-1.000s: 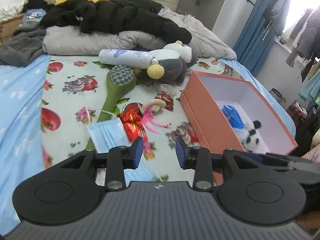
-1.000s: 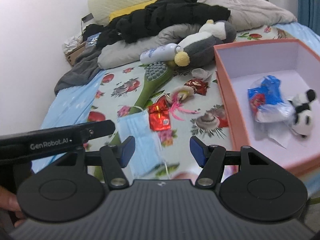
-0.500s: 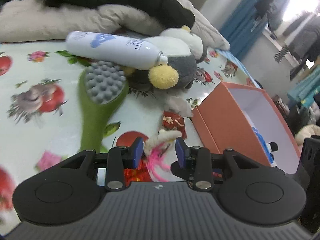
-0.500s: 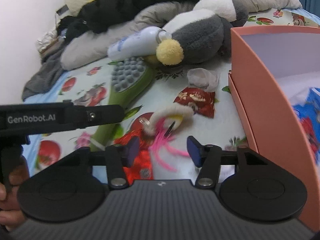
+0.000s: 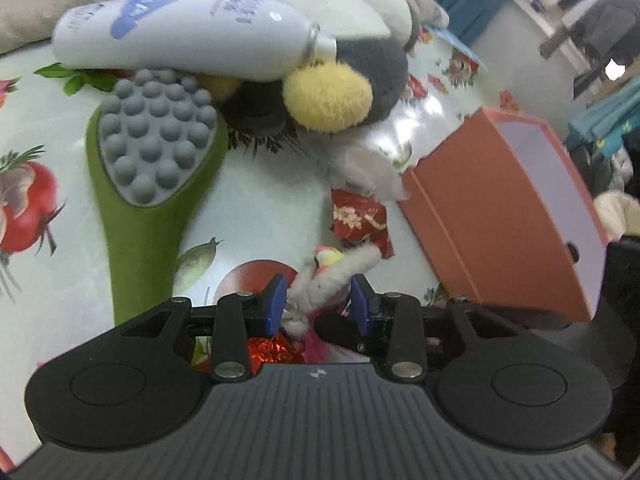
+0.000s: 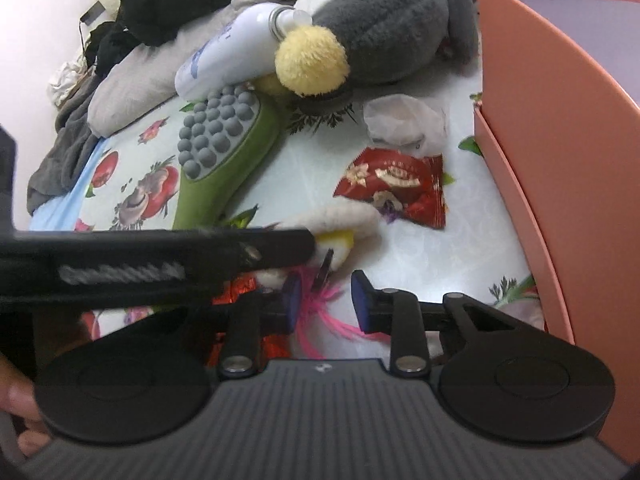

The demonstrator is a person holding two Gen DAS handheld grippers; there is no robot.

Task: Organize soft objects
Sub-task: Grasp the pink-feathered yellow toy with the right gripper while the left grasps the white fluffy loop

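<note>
Jaws of the left gripper (image 5: 317, 300) stood open astride the white fuzzy toy (image 5: 334, 274) with pink feathers, lying on the printed bedsheet (image 5: 260, 208) near the orange box (image 5: 492, 216); not yet closed. Right gripper (image 6: 325, 294) also stood open, over the feathers. Judgement: close on the fuzzy body, not the feathers, and avoid pinching the red foil wrapper (image 5: 268, 350) beneath.

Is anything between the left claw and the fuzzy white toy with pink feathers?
Nothing visible. The left claw is open, its blue pads either side of the fuzzy white toy with pink feathers, not yet closed. The right claw hovers open over the toy's pink feathers.
</note>
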